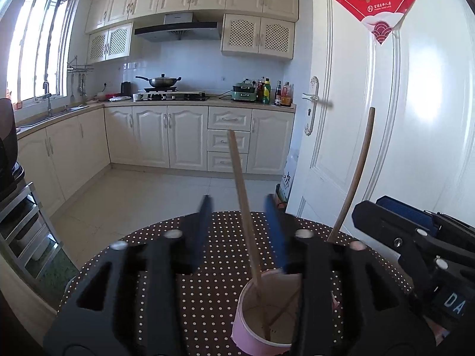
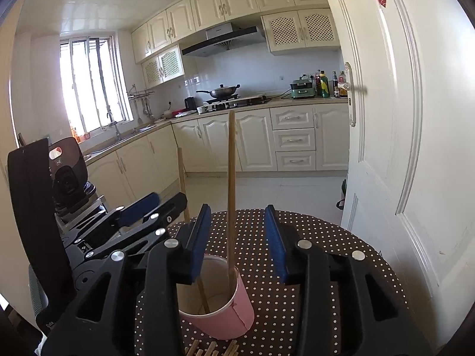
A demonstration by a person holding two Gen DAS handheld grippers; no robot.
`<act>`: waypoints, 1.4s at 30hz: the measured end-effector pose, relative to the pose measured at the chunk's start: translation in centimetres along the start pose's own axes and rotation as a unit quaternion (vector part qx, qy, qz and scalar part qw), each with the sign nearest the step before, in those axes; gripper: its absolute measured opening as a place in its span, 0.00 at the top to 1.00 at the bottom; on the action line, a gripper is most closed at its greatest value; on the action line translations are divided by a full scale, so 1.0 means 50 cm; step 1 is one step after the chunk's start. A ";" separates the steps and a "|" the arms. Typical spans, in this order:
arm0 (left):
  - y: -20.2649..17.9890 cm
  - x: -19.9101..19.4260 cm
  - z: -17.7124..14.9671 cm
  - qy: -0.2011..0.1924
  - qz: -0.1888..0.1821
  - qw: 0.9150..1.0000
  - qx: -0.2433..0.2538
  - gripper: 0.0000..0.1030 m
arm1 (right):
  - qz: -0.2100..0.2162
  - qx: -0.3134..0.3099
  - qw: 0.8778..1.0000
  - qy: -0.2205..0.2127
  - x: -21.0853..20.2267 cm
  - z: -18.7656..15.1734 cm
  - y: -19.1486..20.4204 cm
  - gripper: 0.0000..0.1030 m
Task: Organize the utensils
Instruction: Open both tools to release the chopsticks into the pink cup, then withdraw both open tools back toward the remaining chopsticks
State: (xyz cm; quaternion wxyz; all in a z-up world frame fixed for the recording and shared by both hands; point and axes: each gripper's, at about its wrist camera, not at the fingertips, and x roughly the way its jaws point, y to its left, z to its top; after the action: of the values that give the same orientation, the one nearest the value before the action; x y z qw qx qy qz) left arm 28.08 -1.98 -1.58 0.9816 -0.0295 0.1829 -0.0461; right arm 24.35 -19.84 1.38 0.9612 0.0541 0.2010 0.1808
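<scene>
- The pink paper cup point(image 1: 261, 311) stands upright on the round table point(image 1: 213, 293), which is covered with a dark cloth dotted in white.
- Two wooden chopsticks stand in the cup, their lower ends on its bottom and their tops leaning apart.
- In the left wrist view the nearer chopstick point(image 1: 243, 201) rises between the blue pads of the left gripper point(image 1: 240, 231); the pads are spread and touch it on neither side.
- The second chopstick point(image 1: 354, 175) leans out to the right in that view, towards the white door point(image 1: 415, 118), and passes behind the left gripper's right finger.
- The right gripper point(image 2: 237, 231) hangs over the cup from the other side; its fingers are also spread, with one chopstick point(image 2: 231, 195) standing free in the gap between the pads.
- In the right wrist view the other chopstick point(image 2: 182, 178) stands left of that gap and runs down behind the right gripper's left finger into the cup point(image 2: 219, 299).
- The two grippers are close together over the cup: the right one shows at the right edge of the left wrist view, the left one at the left of the right wrist view.
- More wooden sticks point(image 2: 212, 348) lie on the table just in front of the cup, at the bottom edge of the right wrist view.
- Neither gripper holds anything.
</scene>
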 end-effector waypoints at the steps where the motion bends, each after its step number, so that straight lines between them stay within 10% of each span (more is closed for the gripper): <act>1: 0.005 -0.007 -0.002 -0.009 -0.002 1.000 -0.005 0.39 | 0.002 0.003 1.000 0.001 -0.002 0.000 -0.004 0.64; 42: 0.013 -0.131 -0.085 0.024 0.030 0.999 -0.003 0.32 | 0.003 0.006 0.999 0.053 -0.081 -0.092 0.014 0.52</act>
State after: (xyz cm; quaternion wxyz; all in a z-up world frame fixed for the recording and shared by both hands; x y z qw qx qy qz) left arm 20.50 -0.83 -3.24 0.9778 -0.0260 0.2072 -0.0169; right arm 18.81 -20.56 -1.21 0.9485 0.0504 0.2522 0.1850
